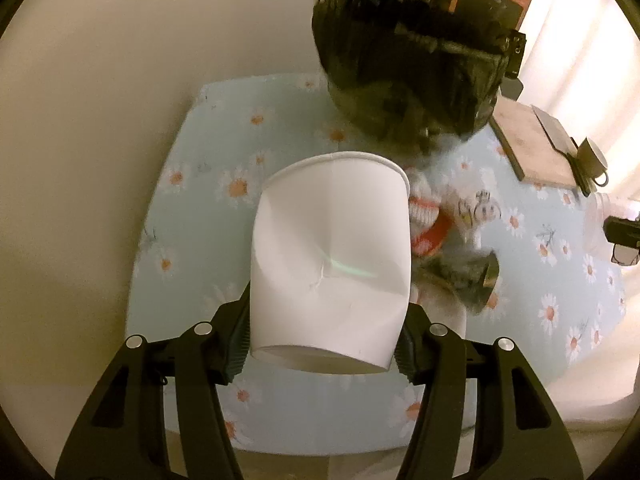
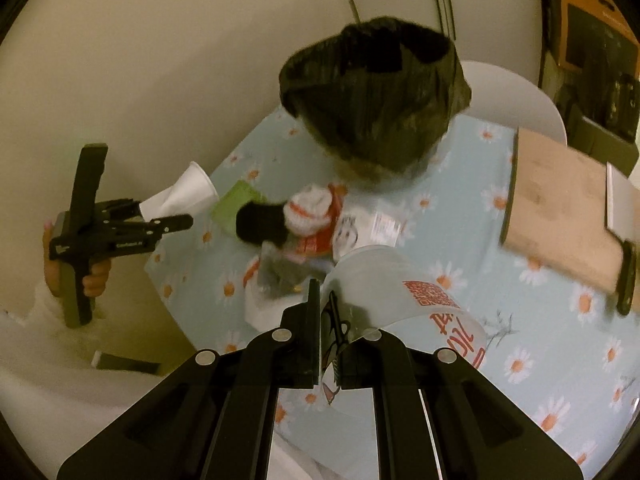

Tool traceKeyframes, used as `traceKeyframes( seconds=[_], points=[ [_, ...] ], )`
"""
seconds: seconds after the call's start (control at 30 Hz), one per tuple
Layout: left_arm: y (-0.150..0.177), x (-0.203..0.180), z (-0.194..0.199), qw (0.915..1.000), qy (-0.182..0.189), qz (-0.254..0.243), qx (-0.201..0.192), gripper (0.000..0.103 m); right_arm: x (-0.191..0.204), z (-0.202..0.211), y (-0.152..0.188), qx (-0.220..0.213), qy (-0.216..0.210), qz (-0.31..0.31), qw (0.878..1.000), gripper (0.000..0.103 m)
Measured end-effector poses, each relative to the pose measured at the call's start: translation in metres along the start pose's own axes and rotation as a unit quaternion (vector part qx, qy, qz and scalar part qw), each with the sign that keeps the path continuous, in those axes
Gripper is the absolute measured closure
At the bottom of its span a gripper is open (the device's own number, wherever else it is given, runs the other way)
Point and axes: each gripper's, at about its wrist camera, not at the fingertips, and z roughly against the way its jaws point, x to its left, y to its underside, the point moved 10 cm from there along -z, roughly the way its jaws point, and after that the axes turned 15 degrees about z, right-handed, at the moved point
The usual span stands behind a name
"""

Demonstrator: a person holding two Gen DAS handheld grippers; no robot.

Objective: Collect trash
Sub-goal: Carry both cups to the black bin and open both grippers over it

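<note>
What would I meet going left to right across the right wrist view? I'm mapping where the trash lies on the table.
Left gripper holding the white paper cup → green packet → red-and-white wrapper → clear plastic cup with red print, pinched in the right gripper's jaws → wooden board.

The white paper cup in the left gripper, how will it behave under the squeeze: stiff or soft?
Probably soft: the white paper cup already shows creases and a dent where the left gripper pinches it. It seems light and looks empty. Squeezing harder would likely crush it further.
</note>
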Motion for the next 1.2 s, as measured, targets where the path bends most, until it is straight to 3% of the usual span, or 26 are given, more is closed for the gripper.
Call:
traceKeyframes(
  seconds=[0.37, 0.6, 0.9, 1.2],
  points=[
    [-0.058, -0.017, 0.018, 0.9996, -0.010, -0.021, -0.016, 0.044, -0.009, 0.042, -0.079, -0.072, -0.006, 0.004, 0.997, 0.098],
    [-0.101, -0.034, 0.023, 0.9982, -0.007, -0.046, -0.037, 0.044, -0.019, 0.057, -0.121, -0.094, 0.023, 0.040, 0.994, 0.098],
    [-0.152, -0.066, 0.025, 0.9944, 0.034, -0.082, -0.057, 0.044, -0.043, 0.038, -0.158, -0.086, 0.040, 0.063, 0.994, 0.097],
    [-0.188, -0.089, -0.001, 0.9911, 0.034, -0.116, -0.057, 0.044, -0.059, 0.003, -0.188, -0.073, 0.029, 0.072, 0.994, 0.097]
  ],
)
